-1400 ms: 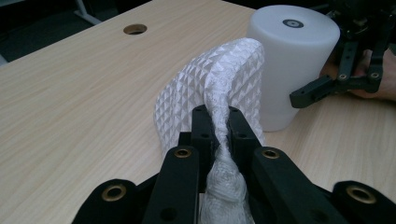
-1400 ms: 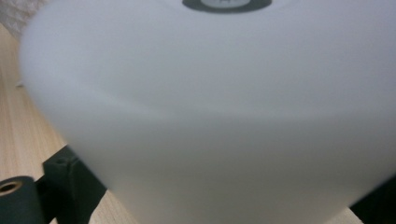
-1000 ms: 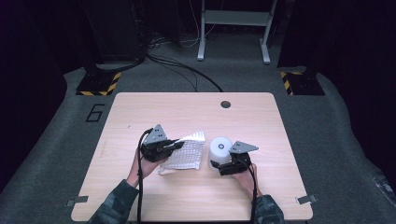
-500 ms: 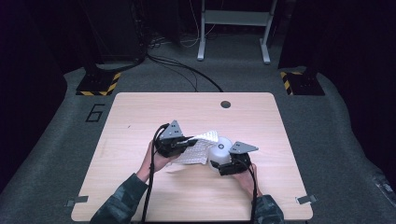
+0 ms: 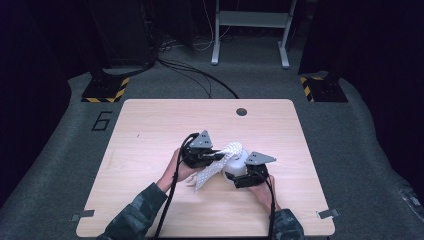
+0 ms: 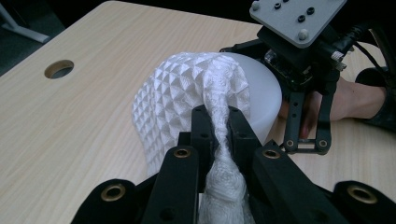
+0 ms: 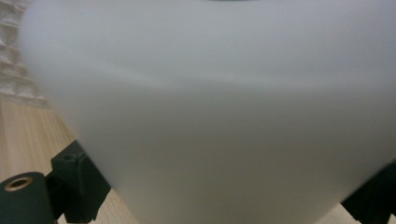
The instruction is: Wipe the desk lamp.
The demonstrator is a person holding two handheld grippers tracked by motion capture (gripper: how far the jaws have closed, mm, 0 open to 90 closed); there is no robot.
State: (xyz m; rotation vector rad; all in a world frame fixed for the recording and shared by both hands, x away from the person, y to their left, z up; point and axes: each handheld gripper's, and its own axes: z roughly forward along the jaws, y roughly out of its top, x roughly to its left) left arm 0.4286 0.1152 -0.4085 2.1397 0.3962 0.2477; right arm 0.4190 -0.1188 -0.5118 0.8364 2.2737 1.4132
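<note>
In the high view, the left gripper (image 5: 216,157) has travelled from the left of the white cloth toward the centre of the frame, carrying a bunched edge of the white textured cloth (image 5: 212,170) with it. A second ago the cloth lay flat on the surface (image 5: 150,130) beside the white bowl (image 5: 239,165); now its lifted end arches over the bowl's near side while its tail hangs down to the wood at centre-left.

The left gripper view shows this gripper's fingers (image 6: 201,122) pinching a twisted fold of the cloth (image 6: 187,88), which drapes against the bowl (image 6: 266,93) in the middle of that frame.

The right gripper (image 5: 240,176) has stayed put just right of centre. In the right gripper view the bowl's pale wall (image 7: 210,107) sits close up between its fingers, so it appears to be gripping the bowl to steady it, though the contact itself is hidden.

Judging by this, the work is wiping or covering the bowl with the cloth, and the cloth has just reached it.
</note>
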